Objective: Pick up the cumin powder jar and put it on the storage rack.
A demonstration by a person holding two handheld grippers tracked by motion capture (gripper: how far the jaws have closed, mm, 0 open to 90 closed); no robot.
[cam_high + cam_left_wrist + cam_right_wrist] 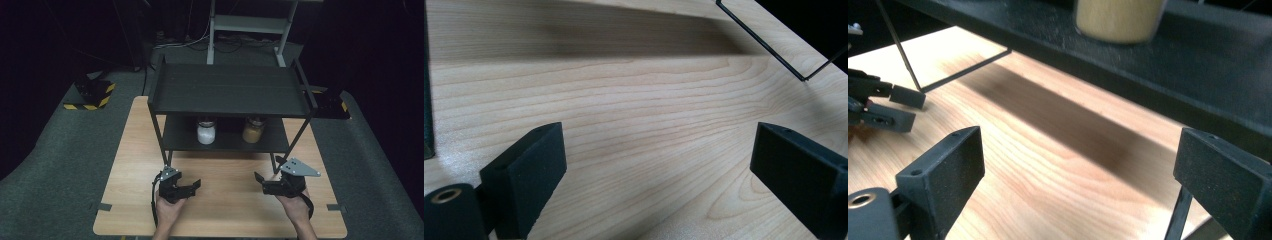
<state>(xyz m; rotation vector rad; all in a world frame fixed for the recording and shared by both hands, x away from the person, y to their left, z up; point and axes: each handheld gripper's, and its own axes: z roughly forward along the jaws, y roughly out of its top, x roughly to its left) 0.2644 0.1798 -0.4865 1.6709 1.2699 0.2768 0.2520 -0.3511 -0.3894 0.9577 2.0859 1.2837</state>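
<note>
White-filled jar (206, 132) and tan-filled jar (253, 130), perhaps spices, on the lower shelf (225, 142); left gripper (192, 185) and right gripper (260, 181) low over the table (225, 200), jaws wide, empty.

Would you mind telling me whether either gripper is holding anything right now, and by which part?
Nothing is held. The left gripper and right gripper both stand open over the bare table, with nothing between their fingers.

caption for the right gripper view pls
Open right gripper above the wooden table, facing the yellow-filled jar on the black shelf.
</note>
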